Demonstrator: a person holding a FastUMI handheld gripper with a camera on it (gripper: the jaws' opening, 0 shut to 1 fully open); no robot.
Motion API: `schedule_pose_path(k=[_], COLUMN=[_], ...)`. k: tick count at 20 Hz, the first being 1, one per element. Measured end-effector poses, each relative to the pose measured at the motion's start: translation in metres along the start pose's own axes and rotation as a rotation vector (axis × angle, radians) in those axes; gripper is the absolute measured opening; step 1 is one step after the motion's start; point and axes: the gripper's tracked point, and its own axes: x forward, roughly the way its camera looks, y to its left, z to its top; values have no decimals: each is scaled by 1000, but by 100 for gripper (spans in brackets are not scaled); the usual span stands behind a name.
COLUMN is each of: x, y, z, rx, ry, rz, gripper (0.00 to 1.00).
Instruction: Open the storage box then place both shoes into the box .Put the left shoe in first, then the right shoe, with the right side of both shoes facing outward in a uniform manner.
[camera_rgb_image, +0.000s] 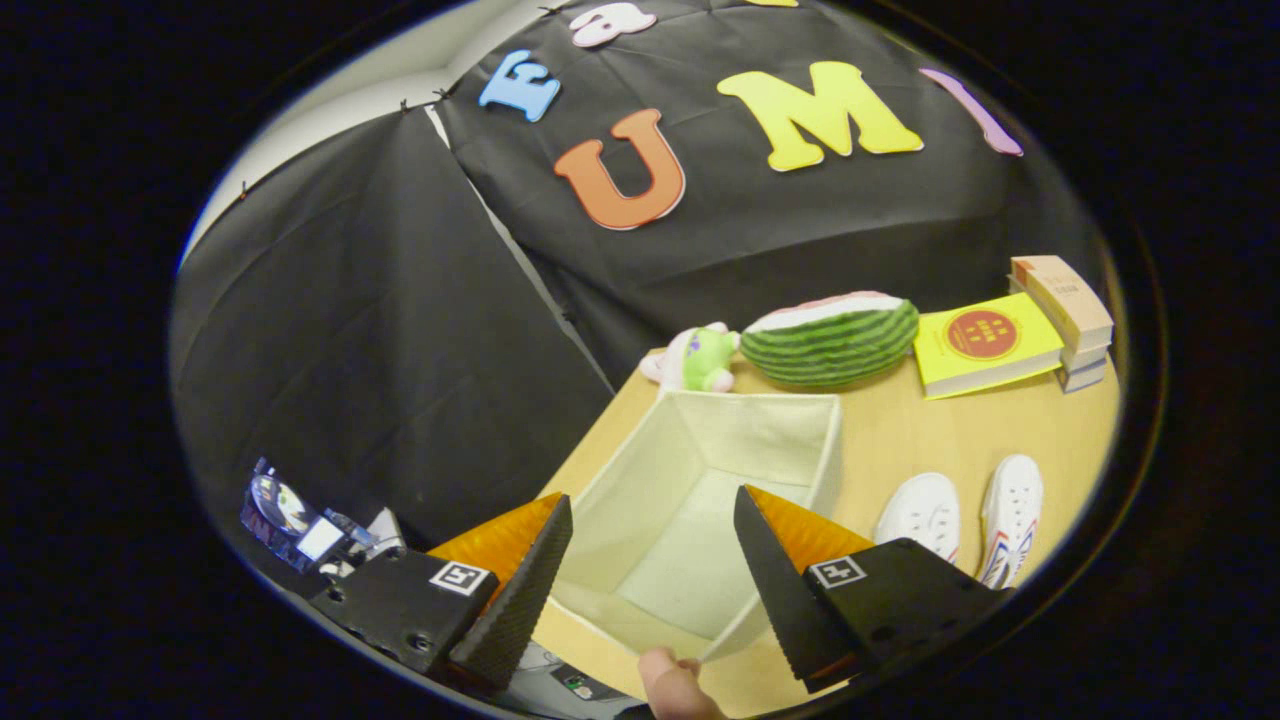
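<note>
fingers: gripper (652, 575) spread wide, holding nothing, above the box
box: storage box (700, 500) open on desk (900, 430), showing between the fingers
shoes: two white shoes (965, 520) side by side on desk, just right of box

Yellow book (985, 345): you can see a round red seal on its cover; the characters inside are too small to read.
Stacked books (1065, 305): spine print is blurred, unreadable.
Gripper (650, 580): each side carries a square black-and-white marker tag, no words.
</note>
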Motion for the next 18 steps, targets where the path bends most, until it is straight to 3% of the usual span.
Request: schedule_pose_path(k=[11, 14, 17, 18], x=[-27, -18, -9, -8], y=[-195, -219, -222, -226], z=[-79, -108, -126, -132], rx=[-140, -58, -13, -25], ry=[178, 263, 338, 370], rz=[-396, -389, -326, -333], gripper=[99, 97, 86, 77])
